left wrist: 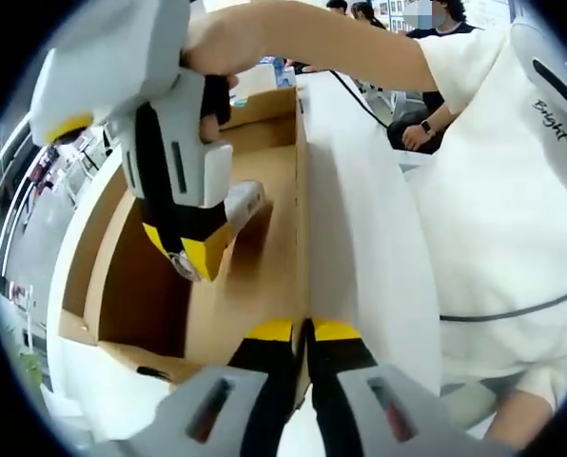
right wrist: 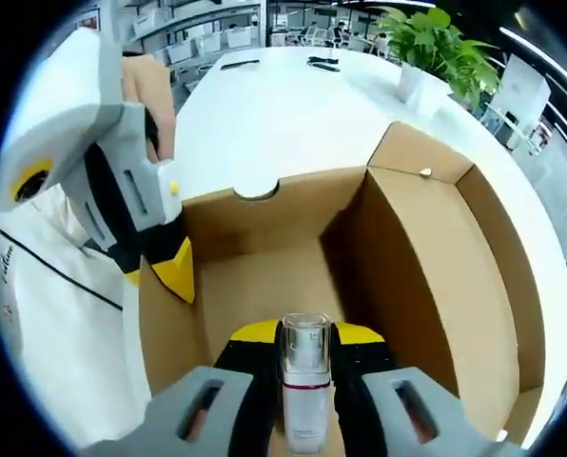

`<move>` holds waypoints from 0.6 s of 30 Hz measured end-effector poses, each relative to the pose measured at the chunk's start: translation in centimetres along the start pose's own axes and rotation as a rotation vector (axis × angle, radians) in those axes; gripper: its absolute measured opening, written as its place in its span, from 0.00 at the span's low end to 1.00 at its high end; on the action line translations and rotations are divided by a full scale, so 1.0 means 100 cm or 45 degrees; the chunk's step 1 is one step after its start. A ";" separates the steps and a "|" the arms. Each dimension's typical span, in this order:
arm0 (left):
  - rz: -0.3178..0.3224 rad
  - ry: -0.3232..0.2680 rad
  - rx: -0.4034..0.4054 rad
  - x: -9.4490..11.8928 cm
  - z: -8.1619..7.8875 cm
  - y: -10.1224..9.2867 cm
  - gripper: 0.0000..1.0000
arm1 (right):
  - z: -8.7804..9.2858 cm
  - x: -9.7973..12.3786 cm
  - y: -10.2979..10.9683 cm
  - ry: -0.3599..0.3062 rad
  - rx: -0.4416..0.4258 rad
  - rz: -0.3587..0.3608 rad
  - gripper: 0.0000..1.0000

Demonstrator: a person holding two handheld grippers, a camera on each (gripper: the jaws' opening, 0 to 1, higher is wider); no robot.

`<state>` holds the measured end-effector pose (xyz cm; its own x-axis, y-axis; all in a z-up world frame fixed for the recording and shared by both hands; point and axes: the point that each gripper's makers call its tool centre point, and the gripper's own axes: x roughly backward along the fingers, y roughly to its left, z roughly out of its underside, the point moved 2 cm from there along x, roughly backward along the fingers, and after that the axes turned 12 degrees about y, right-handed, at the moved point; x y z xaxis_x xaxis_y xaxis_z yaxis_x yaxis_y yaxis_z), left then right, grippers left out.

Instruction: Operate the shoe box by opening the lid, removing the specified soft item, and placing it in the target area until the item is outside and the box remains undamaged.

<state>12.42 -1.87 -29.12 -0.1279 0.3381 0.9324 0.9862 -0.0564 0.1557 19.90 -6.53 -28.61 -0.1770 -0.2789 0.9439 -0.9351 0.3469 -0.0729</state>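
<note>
**Bottle clamped inside the open shoe box**

The right gripper (right wrist: pixel 305 367) has its jaws clenched on a small bottle (right wrist: pixel 304 381), clear at the cap and pink-white below, held upright between the yellow-tipped pads. It sits low inside the shoe box (right wrist: pixel 426 276), whose brown cardboard walls rise ahead and to the right of the claw. The lid already stands open.

The task names a soft item, yet this one looks rigid and smooth. It is probably light, somewhat slippery, and best pinched at mid-body as it is now, since the cap could pop loose.

To the left of that claw, the left gripper (left wrist: pixel 303 335) reaches in at the box's near wall. Its own view shows its jaws closed together at the wall's thin top edge (left wrist: pixel 301 238), apparently pinching it to steady the box. Cardboard creases easily, so a gentle hold suits.

Beyond the box lies a white table (right wrist: pixel 283 114), a potted plant (right wrist: pixel 436 48) at its far right corner. Office shelving stands behind, and people sit nearby.
</note>
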 end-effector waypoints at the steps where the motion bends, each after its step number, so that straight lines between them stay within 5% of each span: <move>1: 0.000 0.000 0.000 0.000 0.000 0.000 0.03 | -0.001 0.001 -0.001 -0.022 -0.042 0.014 0.18; 10: 0.002 0.004 0.002 0.000 0.000 0.000 0.03 | -0.002 0.004 -0.001 -0.078 -0.104 0.008 0.18; 18: 0.004 0.002 -0.002 0.000 0.000 0.000 0.03 | -0.007 0.010 -0.003 -0.220 -0.209 0.003 0.18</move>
<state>12.42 -1.83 -29.14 -0.1249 0.3367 0.9333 0.9864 -0.0592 0.1533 20.22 -6.31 -27.42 -0.2421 -0.4219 0.8737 -0.8746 0.4848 -0.0083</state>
